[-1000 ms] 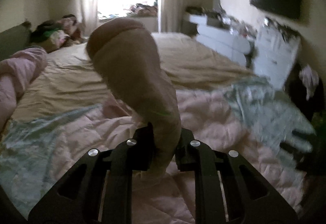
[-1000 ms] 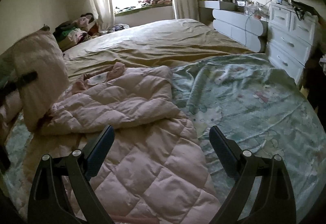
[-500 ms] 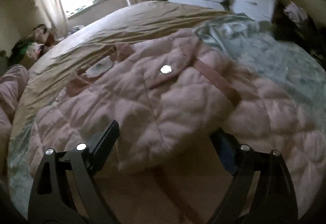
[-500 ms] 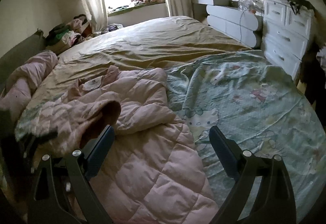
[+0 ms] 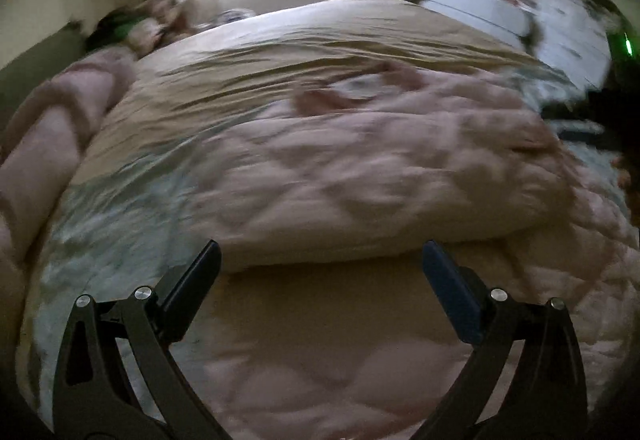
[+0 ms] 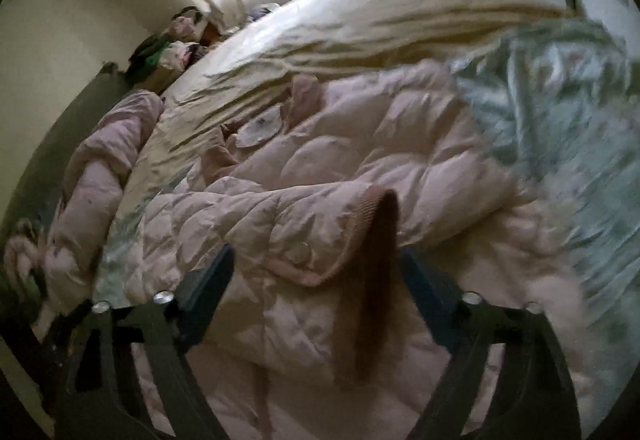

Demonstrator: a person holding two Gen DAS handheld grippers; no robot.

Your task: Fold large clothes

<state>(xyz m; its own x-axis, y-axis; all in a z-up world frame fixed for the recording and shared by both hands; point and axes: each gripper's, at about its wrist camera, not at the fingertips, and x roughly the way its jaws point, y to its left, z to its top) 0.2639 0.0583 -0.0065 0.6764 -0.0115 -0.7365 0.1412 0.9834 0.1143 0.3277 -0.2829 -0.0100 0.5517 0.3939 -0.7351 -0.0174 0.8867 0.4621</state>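
A pink quilted down jacket [image 5: 372, 168] lies on the bed, one sleeve folded across its body. In the right wrist view the jacket [image 6: 360, 168] shows its sleeve cuff [image 6: 372, 208] with a dark opening, lying just ahead of the fingers. My left gripper [image 5: 320, 280] is open and empty, close above the jacket's lower part. My right gripper [image 6: 316, 276] is open and empty, low over the jacket by the cuff. Both views are blurred by motion.
The bed has a tan sheet [image 5: 320, 36] and a pale green printed cover [image 6: 568, 128]. A rolled pink quilt [image 5: 44, 144] lies along the left edge. White drawers [image 5: 568, 28] stand at the right, a clothes pile [image 6: 172, 48] by the window.
The left gripper let go of the sleeve it held up, opened, and the sleeve now lies folded on the jacket. The right gripper has dropped lower and tilted toward the cuff.
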